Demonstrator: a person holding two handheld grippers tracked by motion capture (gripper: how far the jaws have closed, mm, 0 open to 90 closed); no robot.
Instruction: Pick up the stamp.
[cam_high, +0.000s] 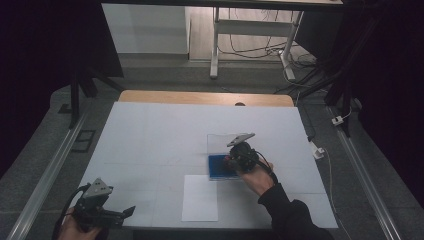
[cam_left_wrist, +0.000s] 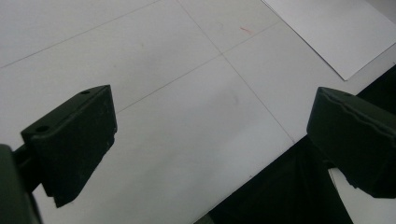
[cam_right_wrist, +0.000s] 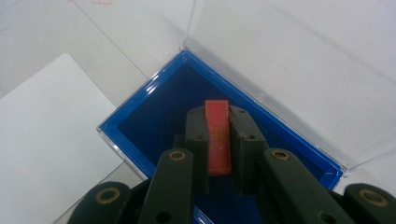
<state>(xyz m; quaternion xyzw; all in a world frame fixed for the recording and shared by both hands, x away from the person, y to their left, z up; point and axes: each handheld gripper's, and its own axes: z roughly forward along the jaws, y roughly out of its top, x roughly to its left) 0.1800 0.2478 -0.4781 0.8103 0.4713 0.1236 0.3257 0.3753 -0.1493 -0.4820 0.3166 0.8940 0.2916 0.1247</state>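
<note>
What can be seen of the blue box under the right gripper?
The blue box is a shallow rectangular case with a dark blue lining, bright blue rim and clear plastic shell. Its transparent lid is swung open and stands up at the far side. It sits on the white table, just beyond a white sheet of paper. The right gripper hangs over its interior, holding a small red-orange slip between its fingers.

High view overlooks table; gripper views look down close.
</note>
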